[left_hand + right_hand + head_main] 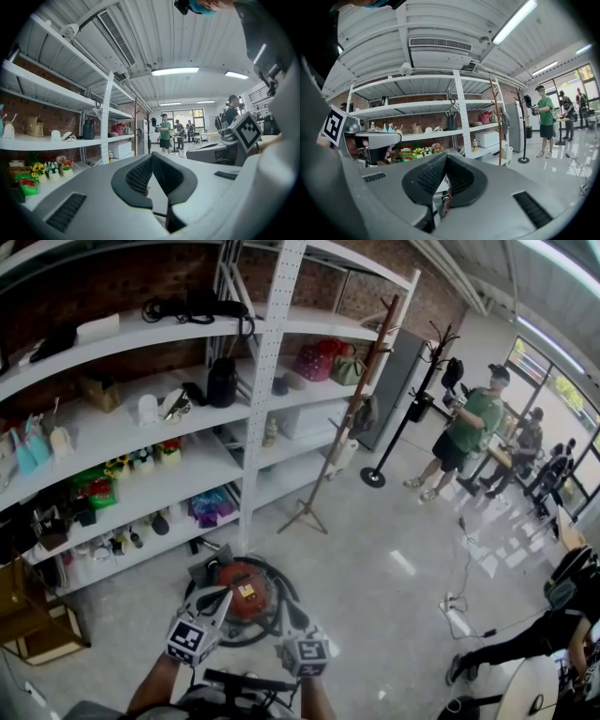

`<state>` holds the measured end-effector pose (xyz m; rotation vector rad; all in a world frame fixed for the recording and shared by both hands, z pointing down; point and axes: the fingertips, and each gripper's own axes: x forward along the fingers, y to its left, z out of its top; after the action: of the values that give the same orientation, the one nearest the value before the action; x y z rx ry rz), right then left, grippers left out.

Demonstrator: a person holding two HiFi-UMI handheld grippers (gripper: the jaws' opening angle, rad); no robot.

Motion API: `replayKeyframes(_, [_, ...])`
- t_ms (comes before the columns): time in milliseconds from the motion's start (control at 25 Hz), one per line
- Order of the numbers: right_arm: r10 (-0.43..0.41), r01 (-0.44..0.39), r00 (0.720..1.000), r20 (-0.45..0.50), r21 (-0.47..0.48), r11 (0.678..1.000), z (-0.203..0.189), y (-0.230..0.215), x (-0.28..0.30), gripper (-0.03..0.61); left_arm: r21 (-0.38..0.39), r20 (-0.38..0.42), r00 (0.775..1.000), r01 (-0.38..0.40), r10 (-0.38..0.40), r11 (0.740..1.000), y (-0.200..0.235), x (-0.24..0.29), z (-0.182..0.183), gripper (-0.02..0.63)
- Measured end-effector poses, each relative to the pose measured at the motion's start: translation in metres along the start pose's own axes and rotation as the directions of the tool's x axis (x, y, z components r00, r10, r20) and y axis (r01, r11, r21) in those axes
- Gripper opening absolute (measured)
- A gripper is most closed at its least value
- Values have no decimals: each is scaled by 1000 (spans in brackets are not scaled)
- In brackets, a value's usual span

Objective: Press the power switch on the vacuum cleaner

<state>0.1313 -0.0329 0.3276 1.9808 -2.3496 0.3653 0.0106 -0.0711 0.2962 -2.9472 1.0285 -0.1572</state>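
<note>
Red-domed canister vacuum cleaner [246, 591] with a black hose sits on the floor beneath the left tool [151, 156] and right tool [446, 158], both clenched empty, so its switch looks not yet pressed.

Vacuum cleaner [246, 592]: round red canister w/ yellow label on top, upright on floor by shelf foot. Black hose [278, 582] coiled round it. Switch too small to tell.
</note>
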Motion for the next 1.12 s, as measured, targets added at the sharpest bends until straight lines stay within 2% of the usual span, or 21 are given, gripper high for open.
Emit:
replayKeyframes(240, [18,-17,998,53,-15,1000,15,14,-8,9,26,0,1000,-20,20,999,11,-16,5,8])
replayKeyframes(440, [26,-26,998,64,-8,1000,20,20,-12,9,-2,16,999,-43,43,999,17,-23,12,8])
replayKeyframes(600, [14,-14,996,86,-11,1000,22,19,-15,9,8,26,998,-54,53,999,23,-26,18,8])
replayKeyframes(760, [9,-6,997,80,-37,999,18,17,-20,9,-11,31,998,-55,56,998,24,-28,16,8])
replayKeyframes(1120, [25,-22,997,79,-40,999,13,20,-17,9,7,28,998,-62,61,998,27,-27,18,8])
